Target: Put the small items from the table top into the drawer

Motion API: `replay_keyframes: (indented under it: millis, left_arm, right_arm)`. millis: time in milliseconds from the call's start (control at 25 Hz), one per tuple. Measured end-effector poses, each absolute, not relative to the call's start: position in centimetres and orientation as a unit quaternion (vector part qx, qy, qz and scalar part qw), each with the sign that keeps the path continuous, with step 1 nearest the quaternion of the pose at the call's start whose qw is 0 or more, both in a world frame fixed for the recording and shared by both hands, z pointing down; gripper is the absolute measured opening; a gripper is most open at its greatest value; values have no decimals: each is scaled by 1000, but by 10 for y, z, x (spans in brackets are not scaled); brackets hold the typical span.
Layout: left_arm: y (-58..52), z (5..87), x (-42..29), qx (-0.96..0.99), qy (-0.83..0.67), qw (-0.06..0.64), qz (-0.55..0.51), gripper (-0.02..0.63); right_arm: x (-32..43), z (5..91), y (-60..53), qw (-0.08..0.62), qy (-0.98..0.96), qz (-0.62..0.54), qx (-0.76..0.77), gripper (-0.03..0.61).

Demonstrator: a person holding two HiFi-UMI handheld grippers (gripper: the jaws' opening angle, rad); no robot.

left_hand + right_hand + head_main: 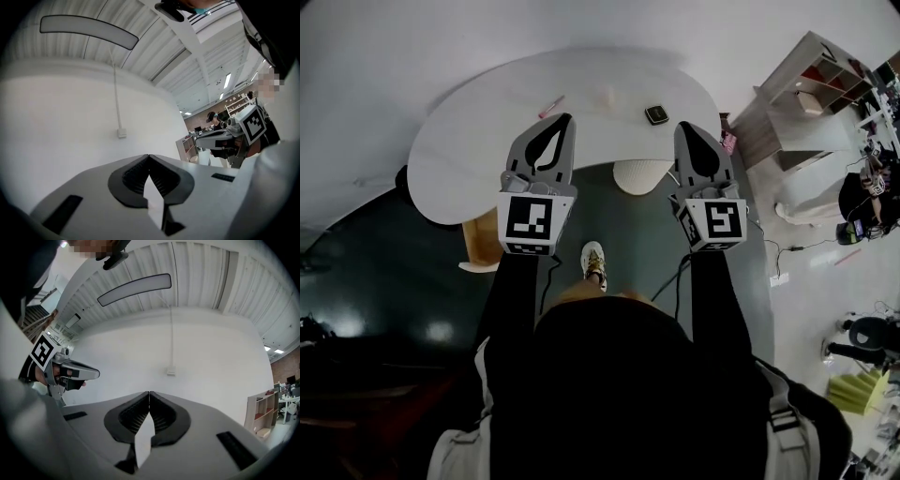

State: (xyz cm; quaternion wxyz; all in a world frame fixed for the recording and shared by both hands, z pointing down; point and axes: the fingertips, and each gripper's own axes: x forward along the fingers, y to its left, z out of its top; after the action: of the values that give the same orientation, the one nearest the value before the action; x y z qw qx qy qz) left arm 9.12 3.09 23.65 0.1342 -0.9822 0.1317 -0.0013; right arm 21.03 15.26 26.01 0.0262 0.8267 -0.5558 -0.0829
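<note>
- The white table carries the small items, none yet picked up; the task looks barely begun.
- The left gripper and right gripper hang above the table's near edge, both closed and empty, jaw tips together.
- A black box lies toward the right end, a pink pen near the far edge.
- No drawer can be made out.
- Next, a gripper likely must open and descend on one item.

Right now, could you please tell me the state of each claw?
Left claw: closed, holding nothing.
Right claw: closed, holding nothing.
</note>
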Motion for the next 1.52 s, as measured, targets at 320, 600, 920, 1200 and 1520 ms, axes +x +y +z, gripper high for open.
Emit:
replay_keyframes:
  millis: [320,600,920,1200,1520]
  left_arm:
    - [-39,242,148,-983,103,150,-15,15]
    - [-57,253,164,-989,92,118,-4,15]
    - [-78,253,171,-988,99,118,-8,15]
    - [-99,262,177,-986,120,116,-24,15]
    - [-115,276,194,-983,137,113,-52,15]
  right_arm:
    - [253,265,75,46,-543,-64,836,26]
    - [264,269,48,61,-546,-65,833,26]
    - [275,261,35,50,-541,-69,837,26]
    - [288,264,17,47,-553,-68,829,26]
    - [308,274,-2,57,-571,-63,817,26]
